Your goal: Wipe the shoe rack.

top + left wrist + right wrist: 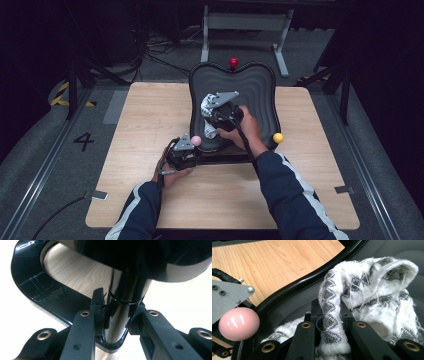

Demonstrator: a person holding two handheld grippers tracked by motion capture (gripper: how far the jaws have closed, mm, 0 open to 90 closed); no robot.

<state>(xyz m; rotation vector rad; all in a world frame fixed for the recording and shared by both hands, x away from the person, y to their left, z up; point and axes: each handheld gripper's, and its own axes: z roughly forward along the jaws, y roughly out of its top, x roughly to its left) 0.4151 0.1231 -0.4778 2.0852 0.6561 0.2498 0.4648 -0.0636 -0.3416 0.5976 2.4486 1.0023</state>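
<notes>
On grey carpet — pale wooden table (150,150), black stands behind.

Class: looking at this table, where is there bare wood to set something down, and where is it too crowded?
The table is bare left of the black ribbed board, along the near edge between the sleeves, and in a strip on the right. The middle is crowded: left gripper, right gripper with patterned cloth.

high view: above the near edge, facing forward and down over the whole table (150,125). left gripper view: very close, along its jaws at a glossy black post (120,315), perhaps the tray's stand. right gripper view: close on the white cloth (367,290) in the black tray (307,280), shared with the high view.
</notes>
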